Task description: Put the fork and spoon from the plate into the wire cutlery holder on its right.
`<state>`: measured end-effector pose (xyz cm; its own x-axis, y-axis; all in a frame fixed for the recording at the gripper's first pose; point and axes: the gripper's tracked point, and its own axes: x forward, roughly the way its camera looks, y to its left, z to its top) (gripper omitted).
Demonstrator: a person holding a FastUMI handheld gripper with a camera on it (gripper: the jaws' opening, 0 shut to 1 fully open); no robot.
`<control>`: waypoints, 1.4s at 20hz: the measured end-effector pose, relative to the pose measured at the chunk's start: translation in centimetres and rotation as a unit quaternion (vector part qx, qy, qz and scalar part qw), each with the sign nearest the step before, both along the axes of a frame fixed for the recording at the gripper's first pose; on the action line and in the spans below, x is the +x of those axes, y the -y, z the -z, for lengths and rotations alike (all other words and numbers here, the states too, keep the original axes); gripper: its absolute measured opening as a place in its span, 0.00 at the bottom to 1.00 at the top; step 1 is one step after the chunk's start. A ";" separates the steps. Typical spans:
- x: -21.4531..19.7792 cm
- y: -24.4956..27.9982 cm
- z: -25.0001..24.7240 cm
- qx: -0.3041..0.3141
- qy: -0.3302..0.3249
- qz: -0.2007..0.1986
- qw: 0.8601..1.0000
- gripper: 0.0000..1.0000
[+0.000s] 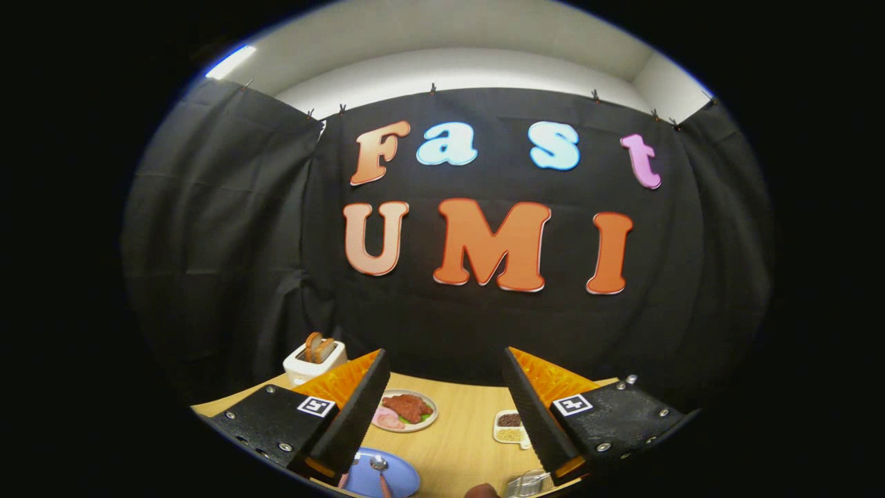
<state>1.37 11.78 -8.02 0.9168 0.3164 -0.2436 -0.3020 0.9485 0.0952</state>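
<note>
A staged recording booth: black cloth [228, 242] clipped up as walls around a wooden table [463, 443] set with a toaster [314, 360] and food plate [404, 411]

A: What closes the booth in?
B: Black cloth [228, 228], hung in folds and clipped along its top edge, right around from nine to three o'clock.
A: And above?
B: A pale wall [456, 69], with a bright light strip [230, 61] at eleven o'clock.
A: Below?
B: A light wooden bench [460, 429] at six o'clock.
</note>
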 end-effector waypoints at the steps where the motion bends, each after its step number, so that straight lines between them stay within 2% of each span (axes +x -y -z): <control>1: -0.2 -1.2 1.6 0.000 -0.024 -0.016 1.000 0.98; 4: -1.1 -5.1 7.1 -0.007 -0.112 -0.066 0.991 0.99; 6: -2.5 -7.1 11.6 -0.004 -0.194 -0.096 0.976 0.99; 9: -5.2 -8.9 17.1 -0.012 -0.314 -0.132 0.940 0.99; 12: -7.6 -9.3 21.2 -0.057 -0.405 -0.167 0.897 0.98; 14: -9.0 -9.4 23.3 -0.095 -0.435 -0.185 0.876 0.98; 18: -11.9 -9.8 27.1 -0.153 -0.503 -0.224 0.821 0.95; 20: -12.9 -9.3 28.7 -0.181 -0.531 -0.228 0.796 0.94; 25: -14.6 -7.9 31.9 -0.240 -0.580 -0.224 0.745 0.88; 27: -14.8 -8.0 32.6 -0.249 -0.586 -0.221 0.739 0.78; 28: -14.4 -7.8 32.6 -0.260 -0.581 -0.218 0.740 0.69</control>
<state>-12.99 19.56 -40.63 -0.1676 0.1069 -0.9800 -0.5904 0.7852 0.1867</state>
